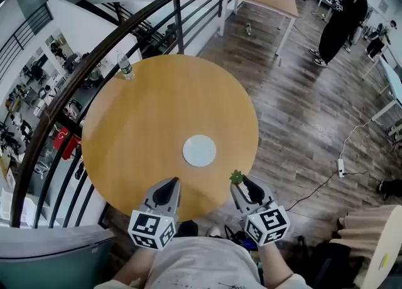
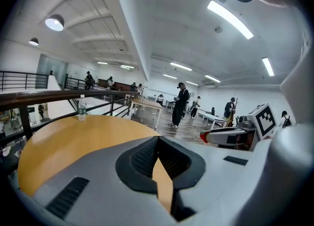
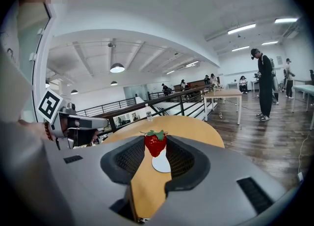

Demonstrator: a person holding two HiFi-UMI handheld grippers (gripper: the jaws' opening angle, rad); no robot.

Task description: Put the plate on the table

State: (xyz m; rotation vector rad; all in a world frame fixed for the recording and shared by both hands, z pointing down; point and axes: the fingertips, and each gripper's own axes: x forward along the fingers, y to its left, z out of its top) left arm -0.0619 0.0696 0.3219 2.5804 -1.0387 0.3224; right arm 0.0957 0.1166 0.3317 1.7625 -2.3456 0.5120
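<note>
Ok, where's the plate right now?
In the head view the plate lies flat on the round table, right of its middle on the near side, just beyond the right tool, which holds a strawberry.

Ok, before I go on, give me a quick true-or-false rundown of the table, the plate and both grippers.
1. The plate lies flat on the round table. True.
2. The right gripper is empty. False: it is shut on a strawberry.
3. The left gripper holds nothing. True: its jaws are together.
4. The water bottle stands right beside the plate. False: it stands at the table's far edge by the railing, well apart from the plate.
5. The strawberry rests on the plate. False: it is held at the table's near edge, short of the plate.
</note>
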